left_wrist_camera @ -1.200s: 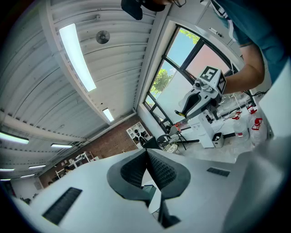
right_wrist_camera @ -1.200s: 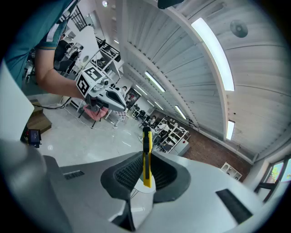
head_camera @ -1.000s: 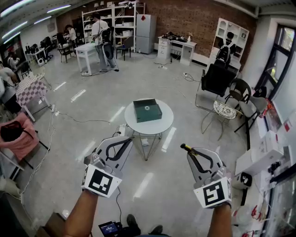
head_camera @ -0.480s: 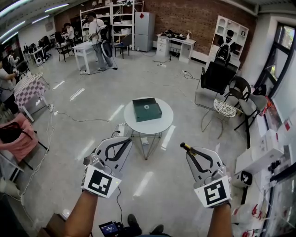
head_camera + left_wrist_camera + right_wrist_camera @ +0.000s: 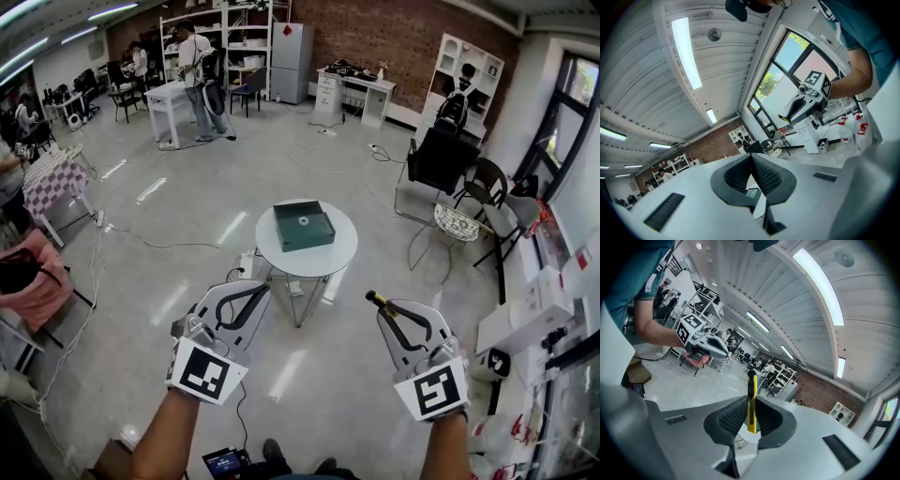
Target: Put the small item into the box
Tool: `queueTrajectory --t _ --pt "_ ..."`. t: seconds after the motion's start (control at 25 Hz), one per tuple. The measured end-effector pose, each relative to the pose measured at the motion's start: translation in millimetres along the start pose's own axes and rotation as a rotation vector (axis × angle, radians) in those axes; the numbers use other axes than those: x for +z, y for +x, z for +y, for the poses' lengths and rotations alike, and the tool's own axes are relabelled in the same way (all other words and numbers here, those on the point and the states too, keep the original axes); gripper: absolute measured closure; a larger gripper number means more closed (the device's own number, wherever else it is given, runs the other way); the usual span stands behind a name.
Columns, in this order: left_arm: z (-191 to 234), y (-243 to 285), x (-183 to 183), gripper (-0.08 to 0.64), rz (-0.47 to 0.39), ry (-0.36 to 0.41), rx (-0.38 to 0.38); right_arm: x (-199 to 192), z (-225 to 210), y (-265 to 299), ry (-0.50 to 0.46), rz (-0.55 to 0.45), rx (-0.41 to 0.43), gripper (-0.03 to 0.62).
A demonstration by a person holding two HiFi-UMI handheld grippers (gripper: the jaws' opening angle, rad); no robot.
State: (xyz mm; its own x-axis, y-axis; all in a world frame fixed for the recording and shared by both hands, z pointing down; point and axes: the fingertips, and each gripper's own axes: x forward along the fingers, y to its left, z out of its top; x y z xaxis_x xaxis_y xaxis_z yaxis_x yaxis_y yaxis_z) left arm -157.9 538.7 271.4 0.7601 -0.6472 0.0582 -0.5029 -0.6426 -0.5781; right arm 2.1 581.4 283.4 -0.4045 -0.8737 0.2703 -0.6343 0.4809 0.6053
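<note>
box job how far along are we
Done: the right gripper is shut on the yellow small item. In hand: it is held well short of the green box on the round table. To do: carry it over, drop it in. The left gripper: shut, empty.

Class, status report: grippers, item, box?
Left gripper shut, empty. Right gripper shut on yellow item. Box on table ahead, not yet reached.
</note>
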Motion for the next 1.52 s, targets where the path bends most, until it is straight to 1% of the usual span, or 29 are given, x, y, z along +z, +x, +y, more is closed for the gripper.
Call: queueTrajectory --t 0.12,0.28,0.44,0.64,0.76,0.88,1.12,1.28,1.52 --pt "19 -13 -8 0.541 -0.016 -0.006 0.003 19 8 16 -0.002 -0.002 -0.004 0.52" --pt "45 -14 -19 0.541 -0.022 -0.012 0.014 36 6 41 -0.01 -0.007 0.006 0.52" --pt "68 1 -35 0.541 -0.018 -0.01 0.026 39 -8 77 -0.011 -0.024 0.017 0.52" --pt "75 42 -56 0.541 0.032 -0.021 0.05 12 -38 113 -0.012 -0.057 0.057 0.52" --pt "77 83 -57 0.541 0.051 -0.033 0.076 -12 -72 132 -0.008 -0.082 0.086 0.52" --pt "86 125 -55 0.541 0.075 -0.012 0.099 -32 -107 154 -0.009 -0.109 0.112 0.52" --pt "107 170 -64 0.541 0.125 -0.02 0.144 -47 -149 198 -0.013 -0.155 0.167 0.52" --pt "108 196 -59 0.541 0.164 0.002 0.173 -62 -175 208 -0.012 -0.193 0.195 0.52" --pt "102 281 -38 0.541 0.202 0.012 0.192 -109 -253 217 0.003 -0.233 0.216 0.52"
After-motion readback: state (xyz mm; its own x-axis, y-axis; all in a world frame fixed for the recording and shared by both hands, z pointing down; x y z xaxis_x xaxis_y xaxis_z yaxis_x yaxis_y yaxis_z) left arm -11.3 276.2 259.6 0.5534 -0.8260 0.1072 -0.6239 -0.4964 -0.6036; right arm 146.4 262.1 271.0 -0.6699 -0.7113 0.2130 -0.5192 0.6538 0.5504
